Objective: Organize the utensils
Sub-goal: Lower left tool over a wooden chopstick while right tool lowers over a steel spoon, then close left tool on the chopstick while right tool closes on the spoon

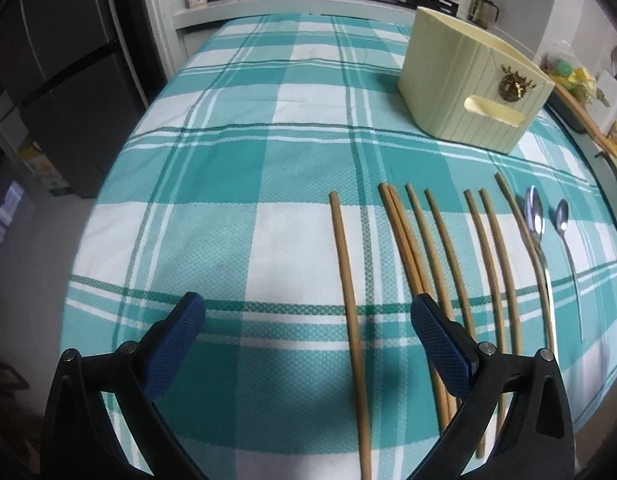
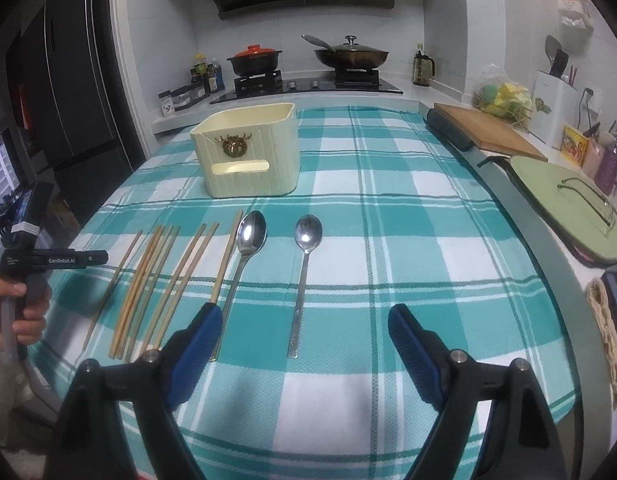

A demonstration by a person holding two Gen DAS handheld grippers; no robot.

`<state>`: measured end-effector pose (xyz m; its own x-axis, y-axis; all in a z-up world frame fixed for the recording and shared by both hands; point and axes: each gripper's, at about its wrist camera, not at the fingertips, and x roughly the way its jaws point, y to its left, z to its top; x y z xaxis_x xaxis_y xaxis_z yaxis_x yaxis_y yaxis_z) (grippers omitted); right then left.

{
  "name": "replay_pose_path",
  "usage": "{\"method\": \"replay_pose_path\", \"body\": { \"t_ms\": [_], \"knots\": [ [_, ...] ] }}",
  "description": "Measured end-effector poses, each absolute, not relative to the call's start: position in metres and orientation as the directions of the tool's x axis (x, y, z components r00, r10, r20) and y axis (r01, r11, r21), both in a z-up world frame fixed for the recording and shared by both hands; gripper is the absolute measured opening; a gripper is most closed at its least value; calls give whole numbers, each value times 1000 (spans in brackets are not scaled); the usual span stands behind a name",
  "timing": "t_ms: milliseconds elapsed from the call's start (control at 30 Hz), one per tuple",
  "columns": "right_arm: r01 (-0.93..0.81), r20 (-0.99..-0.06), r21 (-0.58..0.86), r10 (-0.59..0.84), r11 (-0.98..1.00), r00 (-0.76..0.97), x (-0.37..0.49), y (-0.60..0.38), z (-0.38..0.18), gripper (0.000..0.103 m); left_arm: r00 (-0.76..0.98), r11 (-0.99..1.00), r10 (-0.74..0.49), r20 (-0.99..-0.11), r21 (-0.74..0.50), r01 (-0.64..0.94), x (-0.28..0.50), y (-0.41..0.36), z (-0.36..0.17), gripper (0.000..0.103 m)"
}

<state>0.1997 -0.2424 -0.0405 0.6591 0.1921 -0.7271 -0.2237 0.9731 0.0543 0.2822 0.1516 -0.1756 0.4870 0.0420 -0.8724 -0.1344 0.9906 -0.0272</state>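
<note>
While both gape wide, left hand-held gripper [image 1: 308,312] — right hand-held gripper [image 2: 304,320] (empty)

A table draped in a teal-and-white plaid cloth [image 2: 408,216] bore a cream holder box [image 2: 248,152] toward the back, a row of wooden chopsticks [image 2: 164,280] nearer the front, and two metal spoons [image 2: 304,264] beside them.

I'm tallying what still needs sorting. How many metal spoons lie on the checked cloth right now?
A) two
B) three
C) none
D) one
A: two spoons lie side by side, one next to the chopsticks and the other further right, both in front of the cream box.
</note>
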Motion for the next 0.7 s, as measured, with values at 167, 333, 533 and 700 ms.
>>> {"method": "replay_pose_path", "body": {
  "t_ms": [167, 333, 533, 700],
  "knots": [
    [-248, -758, 18, 175, 969, 628, 243, -238, -59, 76, 459, 989, 69, -886, -1, -151, 301, 154, -187, 98],
    [-261, -822, 95, 224, 961, 524, 296, -223, -97, 76, 429, 990, 66, -901, 4, -142, 314, 151, -196, 91],
    [-234, -840, 79, 191, 969, 508, 343, -201, -132, 76, 404, 988, 58, -913, -5, -154, 325, 154, -206, 85],
    [-191, -856, 68, 155, 979, 494, 367, -190, -148, 76, 399, 989, 53, -915, -6, -146, 332, 152, -206, 80]
  ]
}}
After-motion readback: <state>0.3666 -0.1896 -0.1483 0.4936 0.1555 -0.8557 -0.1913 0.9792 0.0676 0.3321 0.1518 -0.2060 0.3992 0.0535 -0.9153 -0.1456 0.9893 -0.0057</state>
